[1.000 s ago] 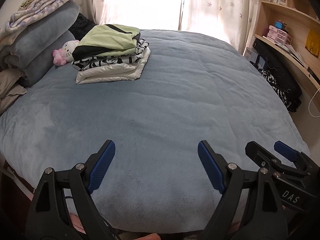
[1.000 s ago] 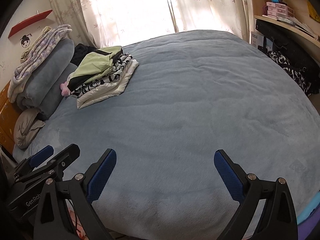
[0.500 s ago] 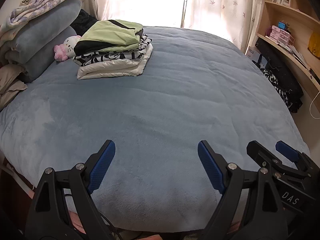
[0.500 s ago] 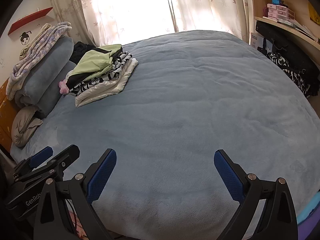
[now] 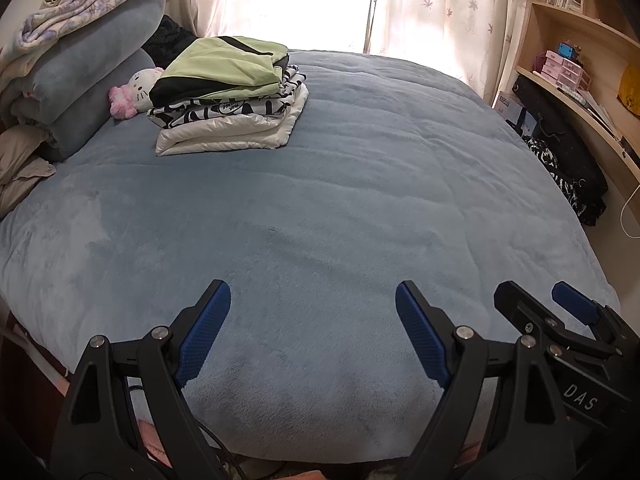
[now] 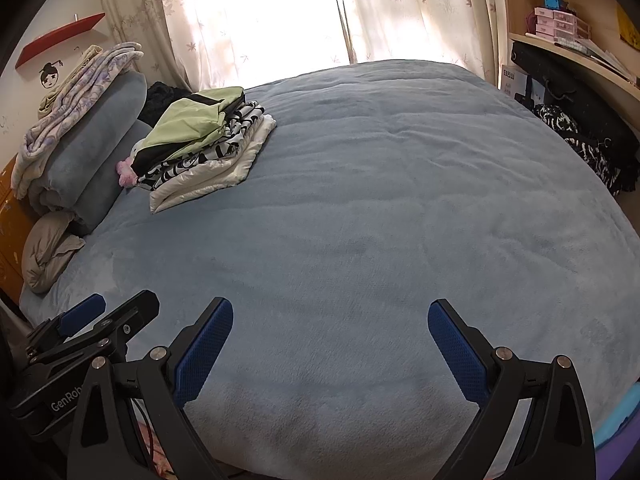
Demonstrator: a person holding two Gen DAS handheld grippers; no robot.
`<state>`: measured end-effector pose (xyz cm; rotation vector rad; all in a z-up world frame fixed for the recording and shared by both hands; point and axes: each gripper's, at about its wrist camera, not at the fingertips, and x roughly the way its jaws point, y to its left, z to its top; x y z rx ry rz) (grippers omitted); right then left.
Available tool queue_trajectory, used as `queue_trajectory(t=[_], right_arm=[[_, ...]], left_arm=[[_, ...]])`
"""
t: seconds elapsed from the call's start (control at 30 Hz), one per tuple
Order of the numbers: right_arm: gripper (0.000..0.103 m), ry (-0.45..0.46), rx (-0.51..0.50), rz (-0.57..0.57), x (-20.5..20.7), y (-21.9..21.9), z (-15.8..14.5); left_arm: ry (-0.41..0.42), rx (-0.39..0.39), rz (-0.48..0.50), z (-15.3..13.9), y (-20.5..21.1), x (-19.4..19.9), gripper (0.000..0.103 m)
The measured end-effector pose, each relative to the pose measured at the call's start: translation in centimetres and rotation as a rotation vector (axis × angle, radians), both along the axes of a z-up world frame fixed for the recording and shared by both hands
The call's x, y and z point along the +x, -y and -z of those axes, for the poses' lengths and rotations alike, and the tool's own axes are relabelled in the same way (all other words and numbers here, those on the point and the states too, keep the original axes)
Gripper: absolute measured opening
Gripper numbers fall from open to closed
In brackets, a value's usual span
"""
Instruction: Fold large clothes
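Note:
A stack of folded clothes (image 5: 236,96), light green on top, black-and-white print in the middle and white quilted at the bottom, lies at the far left of the blue bed cover (image 5: 320,208); the right wrist view shows the stack (image 6: 200,152) too. My left gripper (image 5: 312,300) hangs open over the near edge of the bed with nothing between its blue pads. My right gripper (image 6: 330,316) is open beside it, also with nothing held. Each gripper shows at the edge of the other's view. Both are far from the stack.
Rolled grey-blue blankets (image 5: 84,76) with a patterned throw and a pink-and-white plush toy (image 5: 136,92) sit at the left head of the bed. Dark clothes (image 5: 568,168) hang off the right side below wooden shelves (image 5: 580,60). Curtains (image 5: 440,12) cover the bright window behind.
The left wrist view has shifted slightly, so the stack of clothes sits a little higher and further right in it. Both grippers stay open and no object has moved.

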<state>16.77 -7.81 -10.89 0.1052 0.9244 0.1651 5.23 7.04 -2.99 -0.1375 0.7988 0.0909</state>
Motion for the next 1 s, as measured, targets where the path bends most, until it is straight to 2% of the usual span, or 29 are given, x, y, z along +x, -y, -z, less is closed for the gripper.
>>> queue_trajectory(t=[1.0], right_arm=[[0.099,-0.001,-0.004,0.002,-0.12,-0.16,-0.06]], left_arm=[[-0.008,0.007,-0.008,0.47,0.07,-0.41,0.083]])
